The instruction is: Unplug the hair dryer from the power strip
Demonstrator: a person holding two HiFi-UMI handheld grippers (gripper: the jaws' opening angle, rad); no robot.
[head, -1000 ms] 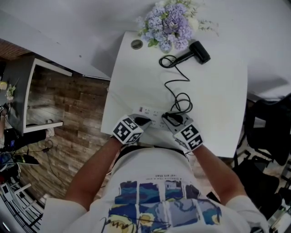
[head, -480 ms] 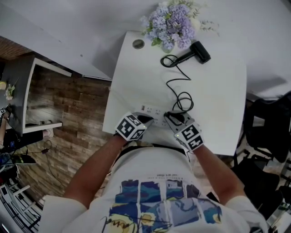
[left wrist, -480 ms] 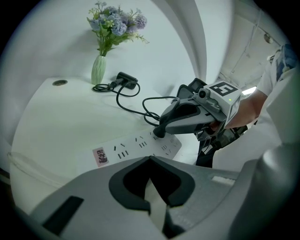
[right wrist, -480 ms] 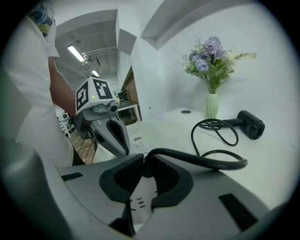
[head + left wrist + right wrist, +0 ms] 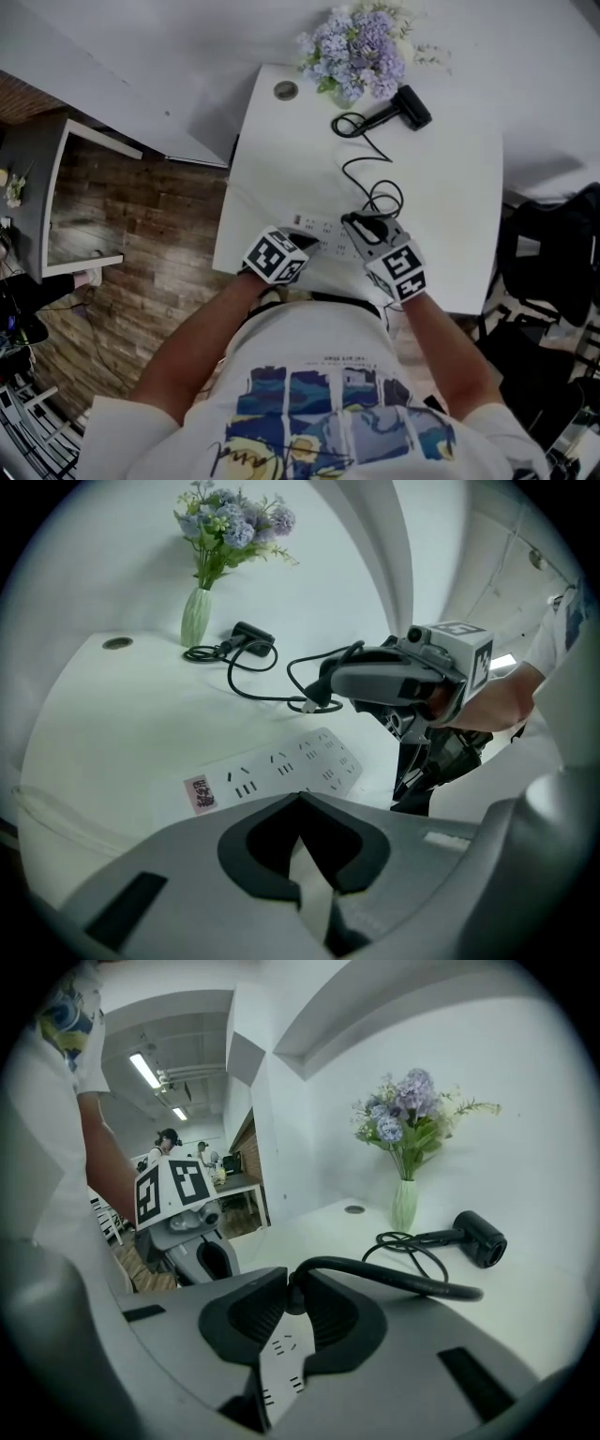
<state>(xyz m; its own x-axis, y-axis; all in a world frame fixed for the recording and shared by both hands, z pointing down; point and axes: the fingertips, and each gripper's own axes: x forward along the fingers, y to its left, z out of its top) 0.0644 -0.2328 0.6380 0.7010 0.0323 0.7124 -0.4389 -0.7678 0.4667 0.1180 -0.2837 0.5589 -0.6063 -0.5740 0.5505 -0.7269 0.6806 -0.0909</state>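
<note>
White T-shirt [image 5: 323, 352], blue, perhaps painted print [image 5: 328, 427]; grey hand-held grippers [image 5: 300, 232] [image 5: 357, 224], black-and-white marker cubes [image 5: 275, 256] [image 5: 401, 269].

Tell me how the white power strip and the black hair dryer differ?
The white power strip is flat and long; the black hair dryer has a stubby head. The power strip lies near the person, at the left gripper; the hair dryer lies far off by the purple flowers. The power strip's sockets look empty; the hair dryer's plug is pinched in the right gripper. Both rest on the white table.
</note>
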